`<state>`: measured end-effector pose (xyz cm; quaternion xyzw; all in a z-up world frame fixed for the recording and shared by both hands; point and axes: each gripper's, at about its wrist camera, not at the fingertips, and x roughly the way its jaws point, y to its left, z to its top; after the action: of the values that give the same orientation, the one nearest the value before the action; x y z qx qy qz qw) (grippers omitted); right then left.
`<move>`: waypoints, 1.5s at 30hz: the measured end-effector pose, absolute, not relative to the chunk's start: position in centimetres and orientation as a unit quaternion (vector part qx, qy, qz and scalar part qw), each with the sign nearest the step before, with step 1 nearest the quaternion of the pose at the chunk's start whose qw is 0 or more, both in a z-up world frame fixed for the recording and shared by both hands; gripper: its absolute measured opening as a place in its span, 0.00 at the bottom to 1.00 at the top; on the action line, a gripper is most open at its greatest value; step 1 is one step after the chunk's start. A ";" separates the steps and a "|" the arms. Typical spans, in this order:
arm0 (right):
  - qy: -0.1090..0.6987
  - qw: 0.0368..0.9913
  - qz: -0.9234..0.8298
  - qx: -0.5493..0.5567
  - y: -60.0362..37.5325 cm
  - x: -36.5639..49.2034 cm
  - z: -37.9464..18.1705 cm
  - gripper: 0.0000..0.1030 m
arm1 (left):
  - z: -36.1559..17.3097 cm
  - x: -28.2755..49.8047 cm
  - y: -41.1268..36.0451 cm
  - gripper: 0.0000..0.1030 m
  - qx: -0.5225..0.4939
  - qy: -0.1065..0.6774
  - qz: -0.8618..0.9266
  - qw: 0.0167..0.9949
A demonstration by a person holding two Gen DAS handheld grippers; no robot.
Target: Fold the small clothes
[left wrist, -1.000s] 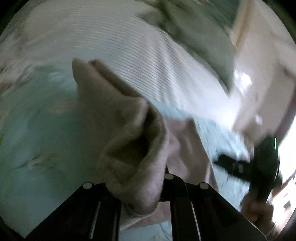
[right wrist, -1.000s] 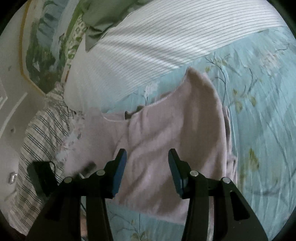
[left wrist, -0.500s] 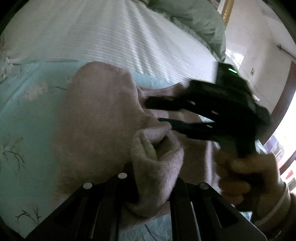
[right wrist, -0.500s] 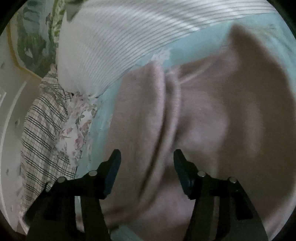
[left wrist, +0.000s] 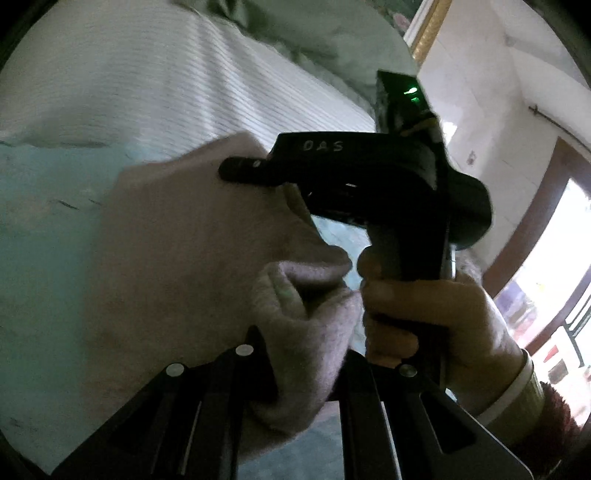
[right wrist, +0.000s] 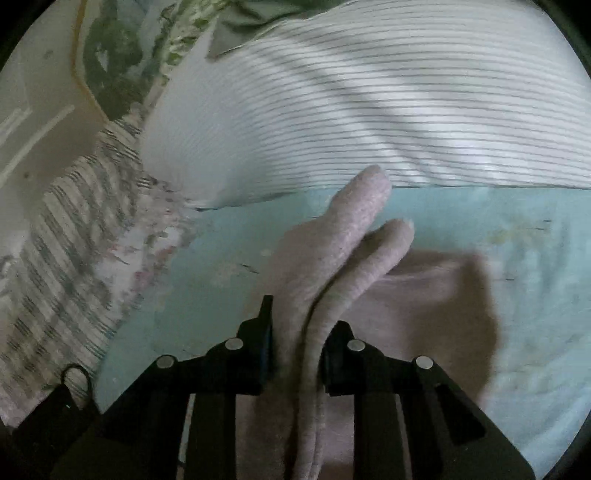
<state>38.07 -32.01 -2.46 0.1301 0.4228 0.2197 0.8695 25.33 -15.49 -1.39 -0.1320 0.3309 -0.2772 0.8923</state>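
A pale pink knit garment [left wrist: 177,258] lies partly lifted over the teal floral bedsheet [left wrist: 37,206]. My left gripper [left wrist: 299,373] is shut on a bunched fold of it near the bottom of the left wrist view. Beyond that, a hand [left wrist: 424,317] holds the right gripper's black body [left wrist: 369,177], whose fingers reach onto the cloth's upper edge. In the right wrist view, my right gripper [right wrist: 295,343] is closing, its pads pressing on a doubled ridge of the pink garment [right wrist: 343,251] that stands up between them. The rest of the garment [right wrist: 436,314] spreads to the right.
A white striped pillow [right wrist: 369,92] lies across the far side of the bed, with a green pillow [left wrist: 314,33] behind it. A plaid cloth [right wrist: 55,258] hangs at the left edge. A doorway [left wrist: 546,258] opens at the right. A black strapped object [right wrist: 55,406] sits bottom left.
The right gripper came in over the garment and closed from wide open onto a raised fold. The left gripper kept its hold and moved across, drawing the cloth nearer the right one.
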 end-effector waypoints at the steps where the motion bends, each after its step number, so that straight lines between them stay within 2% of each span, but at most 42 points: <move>1: 0.432 0.868 0.205 0.134 -33.2 38.0 -3.2 0.22 | -2.0 25.4 -16.7 0.08 -0.133 0.337 -0.283 0.888; 7: 0.467 0.855 0.151 0.164 -38.3 37.3 -7.8 0.22 | -5.3 25.7 -21.2 0.08 -0.106 0.373 -0.304 0.870; 12: 0.459 0.854 0.153 0.191 -39.0 37.2 -8.8 0.22 | -6.1 25.7 -22.4 0.09 -0.075 0.381 -0.305 0.870; 17: 0.459 0.859 0.130 0.184 -38.9 36.4 -8.7 0.31 | -7.0 26.0 -21.5 0.16 -0.089 0.406 -0.310 0.855; 18: 0.454 0.863 0.123 0.183 -39.0 36.0 -8.4 0.38 | -6.9 26.3 -21.0 0.19 -0.091 0.406 -0.311 0.854; 19: 0.447 0.869 0.115 0.181 -39.1 35.5 -7.8 0.43 | -6.6 26.2 -20.6 0.28 -0.093 0.408 -0.311 0.853; 20: 0.435 0.874 0.112 0.183 -39.3 34.7 -7.1 0.53 | -6.3 25.6 -19.7 0.42 -0.097 0.412 -0.311 0.851; 22: 0.413 0.884 0.108 0.190 -39.8 33.3 -5.9 0.87 | -5.5 24.3 -18.5 0.55 -0.107 0.406 -0.313 0.852; 24: 0.397 0.892 0.100 0.192 -40.3 31.7 -5.1 0.94 | -4.5 22.9 -16.3 0.67 -0.119 0.396 -0.310 0.856; 25: 0.398 0.891 0.101 0.193 -40.4 31.5 -5.1 0.94 | -4.1 22.6 -15.0 0.78 -0.126 0.391 -0.304 0.859; 26: 0.406 0.886 0.103 0.199 -40.6 31.2 -5.3 0.94 | -3.7 22.3 -13.1 0.84 -0.138 0.384 -0.285 0.868; 30: 0.441 0.865 0.111 0.212 -40.4 31.3 -7.2 0.94 | -3.6 24.5 -8.3 0.84 -0.186 0.385 -0.246 0.870; 33: 0.453 0.858 0.118 0.210 -40.0 31.5 -8.1 0.94 | -4.8 27.7 -6.2 0.84 -0.212 0.420 -0.229 0.852; 42: 0.483 0.834 0.138 0.227 -39.8 33.2 -11.0 0.92 | -9.4 34.6 -7.0 0.84 -0.223 0.478 -0.249 0.812; 44: 0.481 0.836 0.141 0.221 -39.7 33.5 -11.2 0.81 | -10.1 35.5 -7.4 0.82 -0.226 0.468 -0.260 0.813; 45: 0.485 0.834 0.143 0.221 -39.6 33.7 -11.5 0.58 | -10.1 36.1 -7.5 0.77 -0.225 0.464 -0.267 0.814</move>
<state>33.74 -39.64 -11.52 0.2207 0.4845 0.1430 0.8343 36.14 -7.53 -10.14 -0.2250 0.4637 -0.2668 0.8144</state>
